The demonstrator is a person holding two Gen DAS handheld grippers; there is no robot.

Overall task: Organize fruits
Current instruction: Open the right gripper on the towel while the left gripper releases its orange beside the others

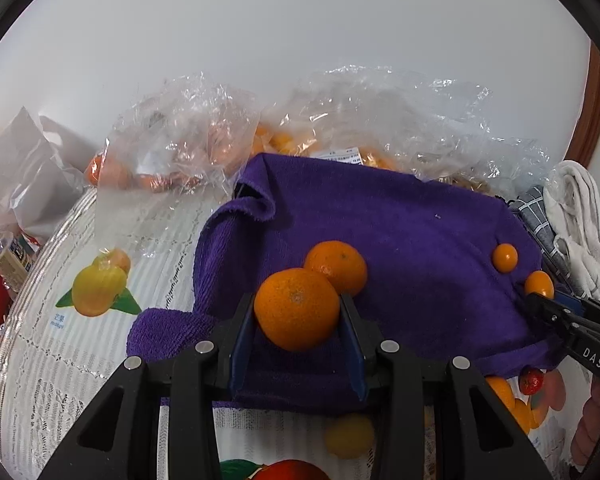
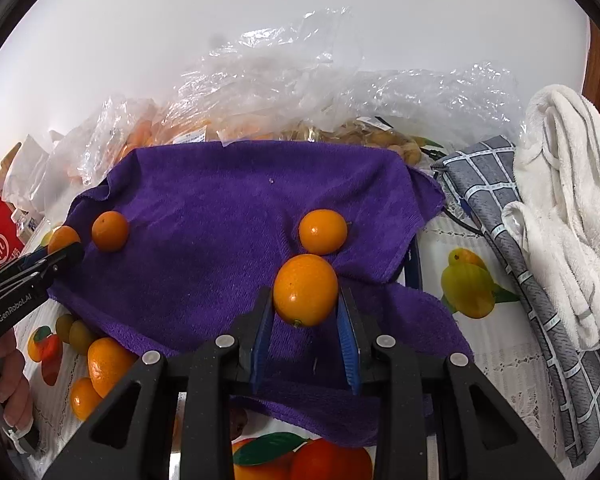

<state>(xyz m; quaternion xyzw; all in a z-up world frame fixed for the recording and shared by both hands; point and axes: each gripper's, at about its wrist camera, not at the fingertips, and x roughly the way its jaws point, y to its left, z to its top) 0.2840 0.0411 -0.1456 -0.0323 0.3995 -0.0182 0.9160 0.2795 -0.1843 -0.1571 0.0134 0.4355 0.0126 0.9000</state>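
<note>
A: While both grippers sit over the purple towel (image 2: 228, 208), which step would you call this?

B: Sorting by kind, I'd judge. The left gripper (image 1: 298, 320) has its fingers closed on a mandarin (image 1: 296, 308), which rests at the towel's 6 o'clock edge, touching a second mandarin (image 1: 336, 266) just beyond it.

A: And the right?

B: The right gripper (image 2: 306, 314) has its fingers pressed against a kumquat (image 2: 305, 290), with another kumquat (image 2: 323, 231) at 12 o'clock, just beside it. So each kind has its own pair.

A: Whether it's placing or picking?

B: Can't tell. More fruit lies on the table (image 2: 452, 360) at the towel's near-left corner, and the plastic bags (image 1: 204, 136) behind hold more.

A: Next move?

B: Probably easing the fingers apart gently; round fruit could roll on that soft cloth
</note>
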